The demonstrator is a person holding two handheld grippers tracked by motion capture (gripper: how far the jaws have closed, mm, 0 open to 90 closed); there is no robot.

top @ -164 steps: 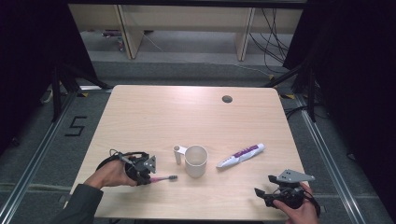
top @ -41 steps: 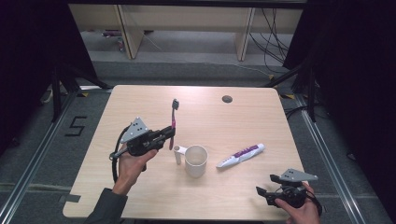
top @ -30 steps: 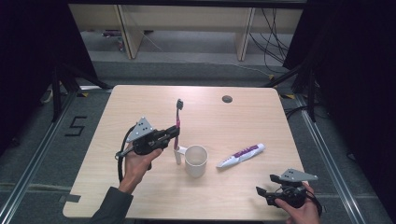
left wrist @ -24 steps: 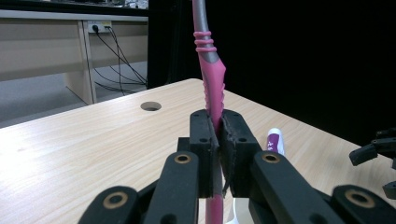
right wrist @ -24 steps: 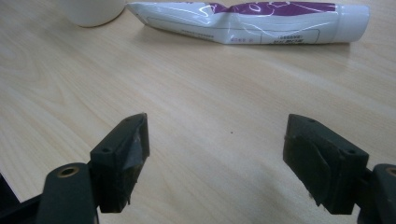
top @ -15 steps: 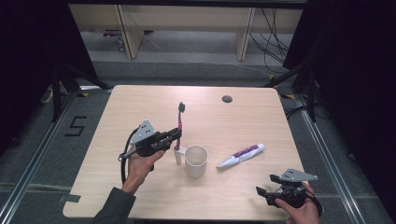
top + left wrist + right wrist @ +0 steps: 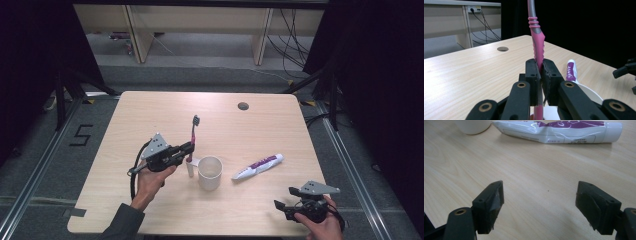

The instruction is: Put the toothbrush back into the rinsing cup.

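Right gripper (image 7: 286, 206): nearest you, low by the table's (image 7: 150, 107) near edge, on the far side of the cup (image 7: 210, 172) from your other hand. Your jaws stand wide apart with nothing between them; bare wood lies under the gap in the right gripper view.
Tube (image 7: 559, 131): lies flat beyond those open jaws, just past the cup on your right-hand side, untouched.
Left gripper (image 7: 189, 147): up off the table, just beside the cup on its left. Your jaws are clamped tight on the brush (image 7: 537, 45), pads pressed to the pink handle low down.
Brush axis: near upright, bristle head high and leaning slightly away from you, tail end pointing down.
Brush to cup: the tail hangs just left of the cup's rim, not over the mouth. I judge this the relation that decides your coming move: carry the tail across over the opening, then lower along the handle's own line.
Nearer hand: your left, already at the cup; your right is well apart from it.
Hole (image 7: 243, 106): far beyond the cup, near the table's back edge; of no concern.
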